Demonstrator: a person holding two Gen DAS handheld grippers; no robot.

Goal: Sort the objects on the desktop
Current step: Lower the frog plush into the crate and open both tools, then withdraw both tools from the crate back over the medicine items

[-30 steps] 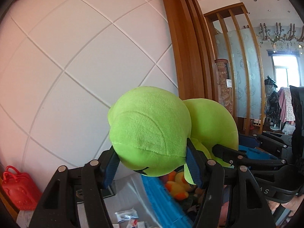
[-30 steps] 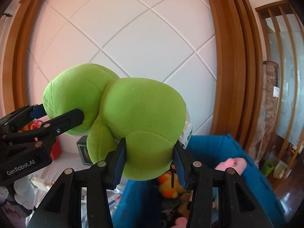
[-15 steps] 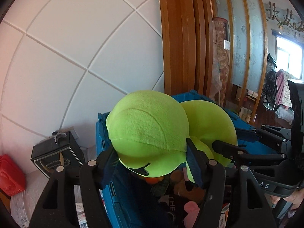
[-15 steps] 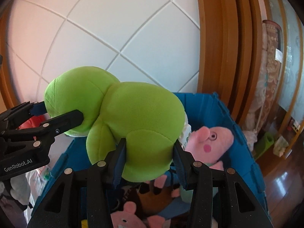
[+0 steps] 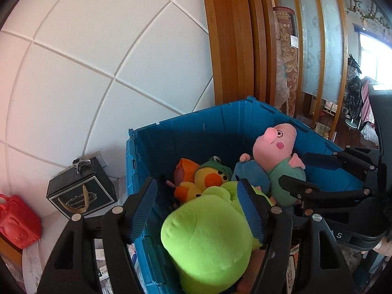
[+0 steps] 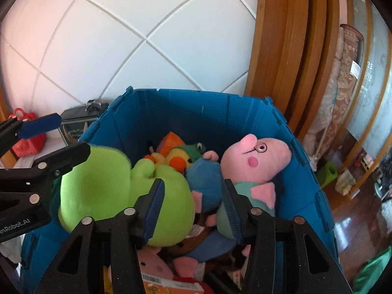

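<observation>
Now the big white wall (image 5: 85, 78) with crossing lines stands at the back, with tall brown wood posts (image 5: 235, 49) beside it.

Next comes the blue bin (image 6: 220, 112). It sits against the wall and it is full of soft toys.

The green plush toy (image 5: 208, 240) is the biggest toy. It lies on top of the pile, at the near left side of the bin, and it looks a bit blurry in the right view. Beside it sits a pink pig toy (image 6: 257, 156) with a blue and green body. Behind them a yellow duck toy (image 5: 208, 180) peeks out, with a little green frog hat on.

A black box (image 5: 80, 193) stands on the table left of the bin, and a small red bag (image 5: 17, 223) sits past that.

The left gripper (image 5: 198, 210) has just been opening. Its jaws stand wide, one on each side of the green toy. The left pad is clear of the toy, so the gripper does not squeeze it. The right gripper (image 6: 193, 208) has just been opening too. The green toy is at its left pad and mostly off to that side, and nothing is gripped.

I think the step is letting go: the green toy is dropped in the bin. Next, both grippers need to lift up and away without snagging the fluffy toy. Then they can go find one more thing on the table to sort.
</observation>
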